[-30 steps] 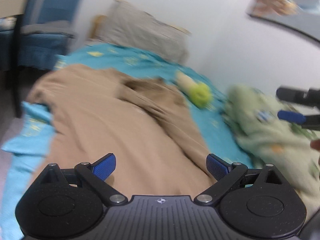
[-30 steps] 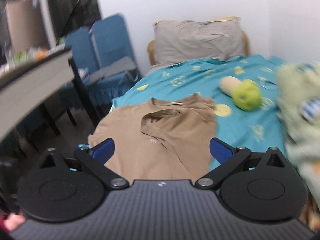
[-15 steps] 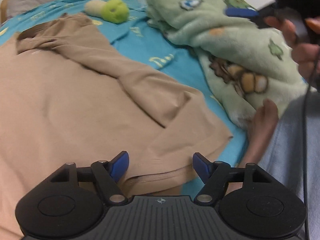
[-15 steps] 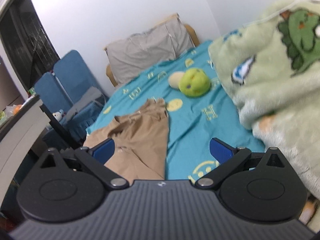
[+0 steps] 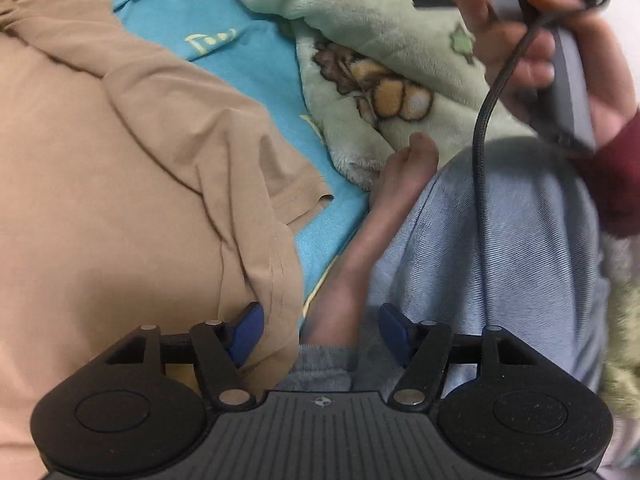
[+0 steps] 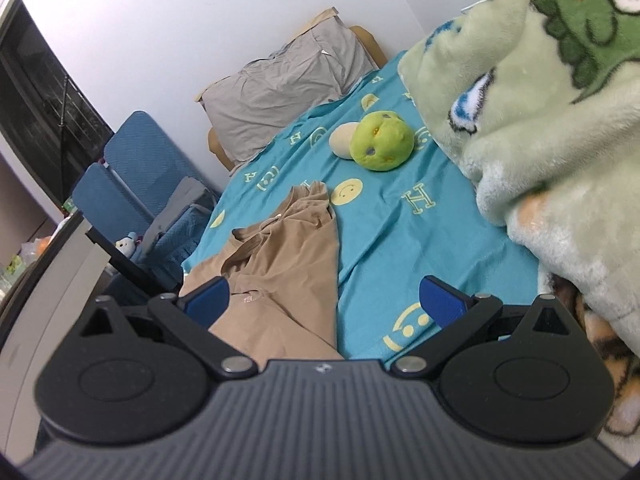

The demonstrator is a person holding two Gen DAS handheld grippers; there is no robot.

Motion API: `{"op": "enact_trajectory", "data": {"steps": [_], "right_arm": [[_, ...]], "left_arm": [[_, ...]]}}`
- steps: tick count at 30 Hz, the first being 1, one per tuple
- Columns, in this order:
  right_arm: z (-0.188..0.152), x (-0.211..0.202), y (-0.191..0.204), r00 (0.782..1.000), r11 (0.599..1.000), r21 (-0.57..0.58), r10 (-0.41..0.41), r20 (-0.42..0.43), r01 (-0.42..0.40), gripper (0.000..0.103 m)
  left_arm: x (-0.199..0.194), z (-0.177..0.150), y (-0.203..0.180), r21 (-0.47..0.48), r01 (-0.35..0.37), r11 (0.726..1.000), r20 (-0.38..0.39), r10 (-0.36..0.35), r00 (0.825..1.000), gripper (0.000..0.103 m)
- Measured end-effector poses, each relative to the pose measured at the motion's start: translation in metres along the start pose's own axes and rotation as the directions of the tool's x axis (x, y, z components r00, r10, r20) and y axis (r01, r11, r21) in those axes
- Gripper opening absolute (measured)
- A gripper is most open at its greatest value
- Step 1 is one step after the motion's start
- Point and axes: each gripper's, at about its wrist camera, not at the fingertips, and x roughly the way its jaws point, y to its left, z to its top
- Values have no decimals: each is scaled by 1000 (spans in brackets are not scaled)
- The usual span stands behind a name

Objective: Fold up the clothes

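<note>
Progress is slight: the tan shirt (image 5: 132,184) lies spread and creased on the bed (image 6: 384,216), one sleeve turned across its body, no finished fold visible. The left hand-held gripper (image 5: 318,330) has just been narrowing; its left pad rests at the shirt's near hem, the right pad is over the person's trouser leg (image 5: 492,256), and the cloth is not pinched. The right hand-held gripper (image 6: 324,300) hangs wide over the bed, holding nothing. Folding proper remains. The shirt's left side and lower hem are cut off; the green blanket (image 6: 560,128) hides the bed's right edge.
</note>
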Motion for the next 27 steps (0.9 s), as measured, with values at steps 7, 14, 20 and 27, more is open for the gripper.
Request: {"op": "enact_trajectory", "data": {"steps": [7,14,20,27], "right_arm": [[-1,-10,8,998,1000,-13,-25,58,25,103],[0,20,12,992,994,9,-107,70,106,103],[-2,61,12,981,982,11,-188,52,188,103],[-3,109,0,974,973,41,-226,-8,226,103]], "left_arm": [[-51,33,31,1,-124,992,131,123,984,85],[-72,170,122,-103,-482,870,293,489,821,87],[-70,293,223,-182,-598,780,348,620,703,86],[-45,381,300,-314,-448,837,368,542,755,71]]}}
